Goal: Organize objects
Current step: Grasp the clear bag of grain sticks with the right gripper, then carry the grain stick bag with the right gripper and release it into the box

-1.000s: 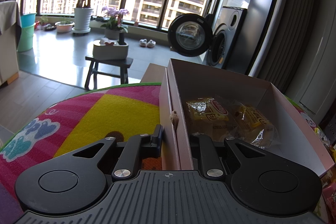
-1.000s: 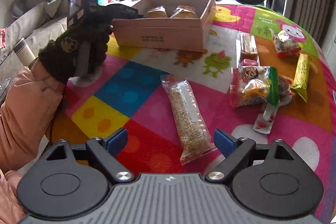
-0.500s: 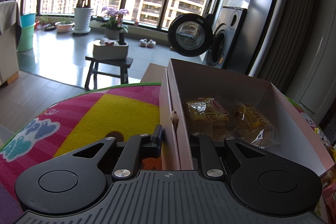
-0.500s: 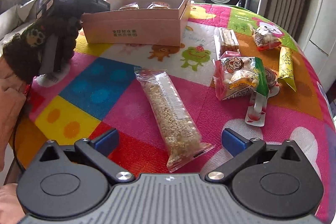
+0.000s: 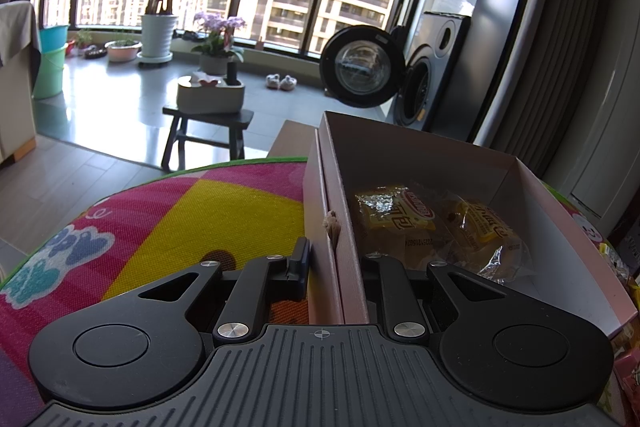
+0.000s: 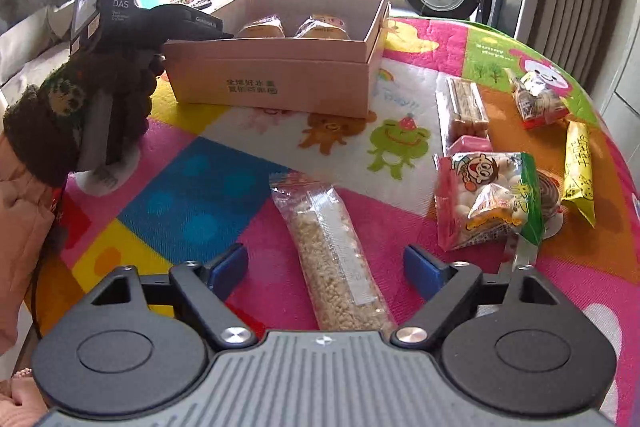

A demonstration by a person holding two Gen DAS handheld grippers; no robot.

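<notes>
Left gripper (image 5: 334,269) clamped on cardboard box (image 5: 340,211) side wall; right gripper (image 6: 326,265) jaws wide, empty, straddling puffed-grain bar packet (image 6: 334,259) on mat; light, crinkly, crushable, take mid-length

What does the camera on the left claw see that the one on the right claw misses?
Only the left view shows the left claw shut on the box wall, plus a stool on the floor. Only the right view shows the open right claw over a long cereal bar and loose snacks such as the green-edged bag. Both show the cardboard box with wrapped buns inside.
</notes>
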